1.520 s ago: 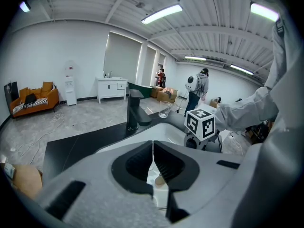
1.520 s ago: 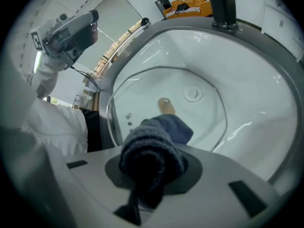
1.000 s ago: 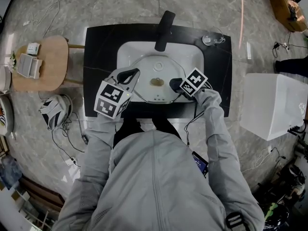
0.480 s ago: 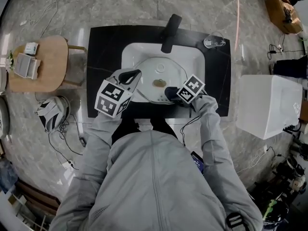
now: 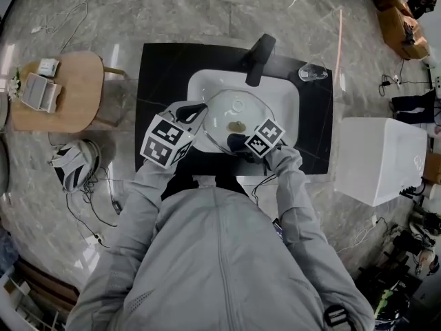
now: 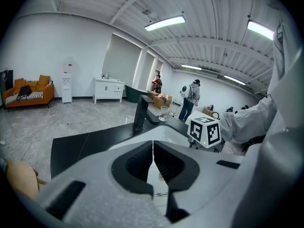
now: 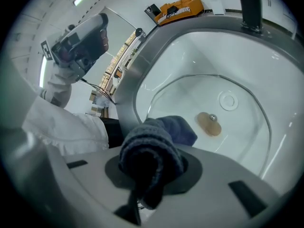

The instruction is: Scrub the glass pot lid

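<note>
From the head view, looking steeply down, a person in a grey jacket stands at a black countertop [image 5: 158,81] with a white sink [image 5: 286,109], a black faucet [image 5: 258,59] behind it and a drinking glass [image 5: 311,72] at the far right corner. The glass pot lid [image 5: 231,109] lies in the basin, its tan knob [image 5: 238,125] facing up. Only this view shows both tools at the lid's near edge, with a round wooden side table [image 5: 65,88] well apart on the left. The left gripper [image 5: 200,107] meets the lid's left rim. Its own view looks level across the counter to the faucet and a large room with two distant people [image 6: 190,101]. There the jaws stand almost together, with only a thin slit between them and a sliver of the lid's metal rim pinched low in that slit. The right gripper [image 7: 142,172] is clamped on a dark blue cloth [image 7: 152,151]. Its view shows the bunched cloth hiding the jaw tips and resting on the glass near the rim, short of the knob.
</note>
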The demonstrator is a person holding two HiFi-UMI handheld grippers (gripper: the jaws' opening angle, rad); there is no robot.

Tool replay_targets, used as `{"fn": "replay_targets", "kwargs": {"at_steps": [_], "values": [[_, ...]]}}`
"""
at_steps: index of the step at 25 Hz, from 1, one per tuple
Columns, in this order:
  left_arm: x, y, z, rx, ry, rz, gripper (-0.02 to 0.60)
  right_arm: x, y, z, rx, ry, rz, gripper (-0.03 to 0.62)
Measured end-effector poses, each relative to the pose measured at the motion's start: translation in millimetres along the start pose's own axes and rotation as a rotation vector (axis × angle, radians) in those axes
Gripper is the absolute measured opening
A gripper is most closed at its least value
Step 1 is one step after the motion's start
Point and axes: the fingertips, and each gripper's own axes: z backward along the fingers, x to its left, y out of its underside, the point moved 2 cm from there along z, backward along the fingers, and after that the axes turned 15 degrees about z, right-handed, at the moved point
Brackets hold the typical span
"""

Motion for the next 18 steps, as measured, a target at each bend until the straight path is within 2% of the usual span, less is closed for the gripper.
{"fn": "replay_targets", "kwargs": {"at_steps": [4,14,18], "values": [[16.4,0.7,12.5,0.005,0.002,0.003,0.029,5.3,-22.7,-13.3,-0.019,-0.014,-0.013,0.086],[53.8,1.4,35.8,0.019,-0.014,0.016,0.028,-9.7,-62.5,-36.4,-0.009,0.038,-0.032,0.086],[62.0,6.6,43.8,0.017,-0.036,0.041,0.028,-11.5,-69.9,-40.1,-0.008,-0.004,-0.005,0.087]]}}
